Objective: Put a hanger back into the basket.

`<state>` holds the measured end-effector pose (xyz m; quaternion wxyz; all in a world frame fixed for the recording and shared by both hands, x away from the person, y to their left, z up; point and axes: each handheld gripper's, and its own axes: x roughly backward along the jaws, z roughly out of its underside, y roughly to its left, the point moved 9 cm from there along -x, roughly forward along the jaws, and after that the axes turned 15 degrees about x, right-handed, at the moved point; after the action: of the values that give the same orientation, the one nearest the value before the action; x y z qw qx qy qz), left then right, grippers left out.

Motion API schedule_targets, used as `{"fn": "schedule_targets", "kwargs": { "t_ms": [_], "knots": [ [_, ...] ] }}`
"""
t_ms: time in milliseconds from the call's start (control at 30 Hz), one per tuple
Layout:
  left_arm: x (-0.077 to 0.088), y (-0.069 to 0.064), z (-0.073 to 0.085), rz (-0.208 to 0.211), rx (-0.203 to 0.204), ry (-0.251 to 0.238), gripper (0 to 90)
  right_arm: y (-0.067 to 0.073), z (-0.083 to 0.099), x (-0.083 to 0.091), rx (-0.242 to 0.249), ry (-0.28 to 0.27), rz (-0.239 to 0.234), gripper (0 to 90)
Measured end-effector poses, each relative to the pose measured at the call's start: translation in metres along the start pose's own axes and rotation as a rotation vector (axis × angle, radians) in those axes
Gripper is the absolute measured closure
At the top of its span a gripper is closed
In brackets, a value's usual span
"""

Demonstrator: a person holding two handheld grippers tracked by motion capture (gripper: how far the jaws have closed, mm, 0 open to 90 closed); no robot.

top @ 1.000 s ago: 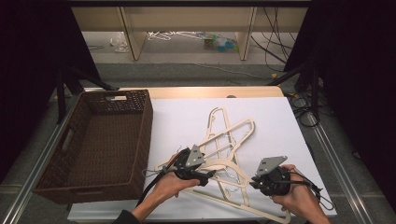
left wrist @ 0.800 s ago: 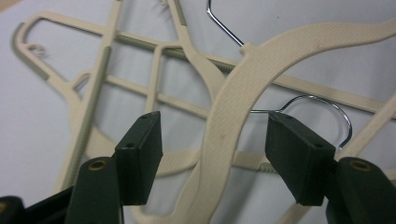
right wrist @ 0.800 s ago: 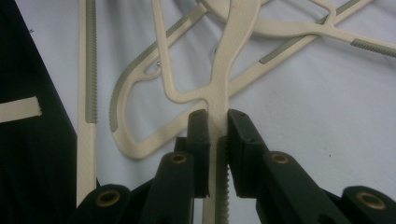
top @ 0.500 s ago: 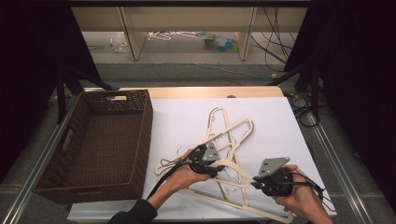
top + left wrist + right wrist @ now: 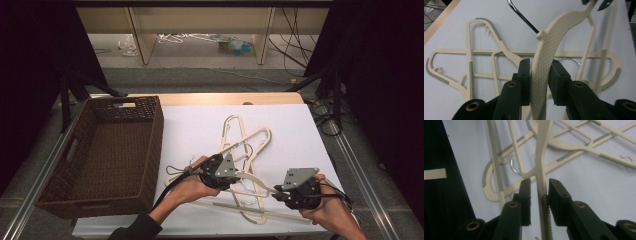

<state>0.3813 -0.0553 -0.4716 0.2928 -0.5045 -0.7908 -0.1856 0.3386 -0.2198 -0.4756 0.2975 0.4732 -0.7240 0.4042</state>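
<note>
- Hanger (image 5: 250, 186), cream plastic with a metal hook, is the item in hand; we find it bridging the two grippers, one arm at each, and we judge it raised off the pile.
- Left gripper (image 5: 220, 172): in its own view the jaws have just been closing and now press on both faces of the textured arm (image 5: 541, 72) near the hook (image 5: 522, 17). We record a firm pinch.
- Right gripper (image 5: 295, 192): its jaws have just been opening. In its own view the hanger's thin ribbed end (image 5: 543, 202) sits between them, touching the right-hand pad (image 5: 554, 195), with a visible gap to the left-hand one. We judge the grip released.
- Beyond the left gripper's tips, further hangers (image 5: 245, 137) lie crossed on the white table (image 5: 300, 130), tangled with one another.
- Wicker basket (image 5: 150, 145) stands out to the left gripper's side, well apart from both tools; we see nothing inside it.
- Progress, in our judgement: early. One hanger is secured by one gripper and being freed from the heap. The carry to the basket, if that is the destination, remains, as do all the other hangers.
</note>
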Motion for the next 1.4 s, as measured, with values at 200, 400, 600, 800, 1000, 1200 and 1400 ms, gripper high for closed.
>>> {"fn": "schedule_targets", "kwargs": {
  "t_ms": [200, 400, 600, 800, 1000, 1200, 1400],
  "knots": [
    [0.021, -0.011, -0.008, 0.017, -0.001, -0.008, 79.9, -0.015, -0.013, 0.015, -0.048, -0.103, 0.093, 47.8],
    [0.03, -0.015, -0.018, 0.043, 0.066, -0.051, 84.3, -0.026, -0.02, 0.029, -0.089, -0.183, 0.159, 40.6],
    [0.045, -0.007, -0.022, 0.025, 0.137, -0.033, 84.7, -0.032, -0.025, 0.042, -0.141, -0.255, 0.199, 38.3],
    [0.071, 0.011, -0.031, -0.005, 0.183, -0.015, 85.1, -0.026, -0.028, 0.043, -0.127, -0.268, 0.188, 38.4],
    [0.11, 0.026, -0.052, -0.038, 0.208, -0.061, 85.1, -0.02, -0.028, 0.041, -0.117, -0.26, 0.162, 38.4],
    [0.162, 0.053, -0.063, -0.097, 0.242, -0.131, 85.1, -0.017, -0.026, 0.036, -0.112, -0.259, 0.152, 38.5],
    [0.21, 0.094, -0.049, -0.211, 0.301, -0.178, 85.2, -0.015, -0.022, 0.028, -0.124, -0.259, 0.141, 37.7]
  ]
}}
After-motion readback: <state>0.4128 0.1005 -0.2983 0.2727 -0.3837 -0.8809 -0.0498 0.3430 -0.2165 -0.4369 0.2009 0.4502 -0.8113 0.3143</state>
